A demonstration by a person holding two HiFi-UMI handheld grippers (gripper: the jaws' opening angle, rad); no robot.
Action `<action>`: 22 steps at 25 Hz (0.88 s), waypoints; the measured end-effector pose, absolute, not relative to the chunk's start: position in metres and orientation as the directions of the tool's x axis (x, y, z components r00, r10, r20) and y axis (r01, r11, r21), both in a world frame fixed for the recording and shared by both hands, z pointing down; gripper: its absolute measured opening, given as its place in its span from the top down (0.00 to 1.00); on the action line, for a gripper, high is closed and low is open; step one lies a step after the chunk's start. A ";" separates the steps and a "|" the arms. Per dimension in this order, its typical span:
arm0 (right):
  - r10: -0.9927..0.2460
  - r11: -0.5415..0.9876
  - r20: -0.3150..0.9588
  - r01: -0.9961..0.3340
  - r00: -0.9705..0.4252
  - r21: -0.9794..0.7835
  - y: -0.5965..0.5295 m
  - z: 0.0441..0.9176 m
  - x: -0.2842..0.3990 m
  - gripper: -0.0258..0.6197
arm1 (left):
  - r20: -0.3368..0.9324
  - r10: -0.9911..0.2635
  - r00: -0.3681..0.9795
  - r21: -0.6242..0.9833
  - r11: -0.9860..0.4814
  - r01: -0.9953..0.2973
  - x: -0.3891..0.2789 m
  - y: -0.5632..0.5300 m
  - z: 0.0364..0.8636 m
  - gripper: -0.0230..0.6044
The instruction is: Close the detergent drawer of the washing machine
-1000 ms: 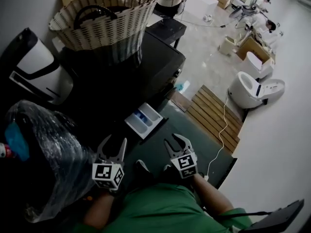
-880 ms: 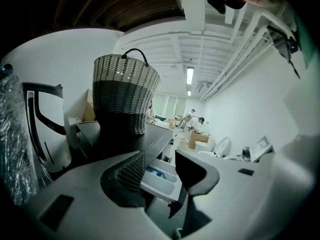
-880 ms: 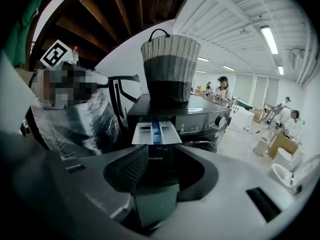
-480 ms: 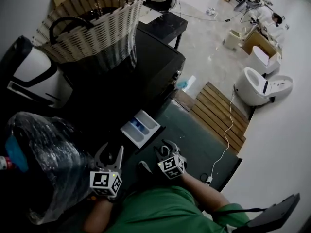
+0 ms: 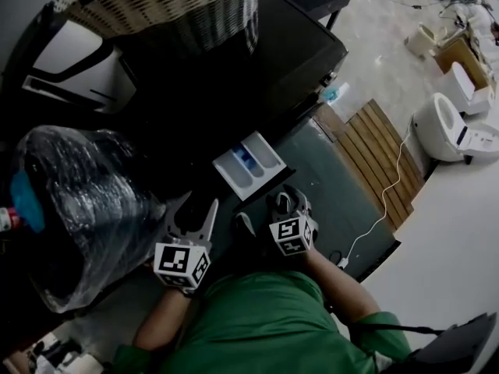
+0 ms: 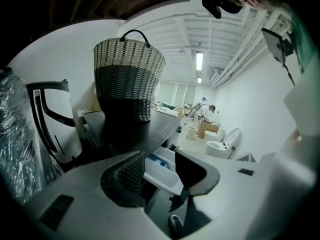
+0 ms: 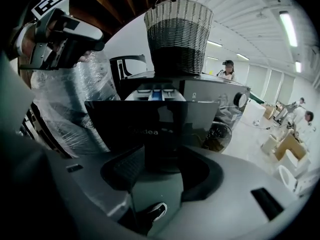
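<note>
Head view, drawer: the detergent drawer (image 5: 248, 164) stands pulled out of the front of the dark washing machine (image 5: 257, 76), its white tray and blue compartment open to the camera.
Head view, axis: the drawer's long axis runs from the machine towards the person, so closing it looks like a straight push away from the body.
Head view, nearer tongs: the right gripper (image 5: 287, 199) sits just off the drawer's outer end; the left gripper (image 5: 192, 209) is off to the side, near the plastic-wrapped bundle (image 5: 78, 201).
Head view, limit: the right tongs point away from the camera, so their gap is hard to read here.
Left gripper view, tongs: the left gripper (image 6: 160, 156) has its jaws spread with nothing pinched.
Left gripper view, drawer: the drawer (image 6: 162, 170) shows beyond the gap, seen from the side and well short of the jaws; the wicker basket (image 6: 129, 79) stands on the machine top.
Right gripper view, tongs: the right gripper (image 7: 162, 156) has its jaws spread, clamping nothing.
Right gripper view, drawer: the glossy dark front panel of the drawer (image 7: 152, 126) fills the space dead ahead, square to the jaws and very close; contact cannot be made out.
Right gripper view, adds: only this view shows the panel face-on, which suggests the right tongs are lined up to push.
</note>
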State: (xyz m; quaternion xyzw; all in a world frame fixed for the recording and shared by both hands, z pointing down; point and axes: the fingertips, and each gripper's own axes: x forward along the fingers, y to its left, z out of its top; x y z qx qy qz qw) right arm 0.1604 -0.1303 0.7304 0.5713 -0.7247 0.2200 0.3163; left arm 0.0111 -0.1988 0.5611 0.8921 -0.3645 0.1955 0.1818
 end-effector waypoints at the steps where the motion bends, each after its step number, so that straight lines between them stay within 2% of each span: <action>1: -0.689 0.258 0.709 -0.965 -0.151 0.045 -0.132 0.731 0.158 0.61 | 0.489 -0.582 0.650 0.183 -0.660 -0.729 0.007 -0.198 0.563 0.64; 7: -0.696 0.307 0.694 -0.950 -0.182 0.059 -0.137 0.725 0.142 0.60 | 0.504 -0.607 0.615 0.190 -0.616 -0.764 -0.012 -0.199 0.569 0.64; 22: -0.686 0.308 0.703 -0.950 -0.185 0.050 -0.160 0.724 0.135 0.60 | 0.496 -0.646 0.580 0.211 -0.559 -0.802 -0.040 -0.198 0.568 0.64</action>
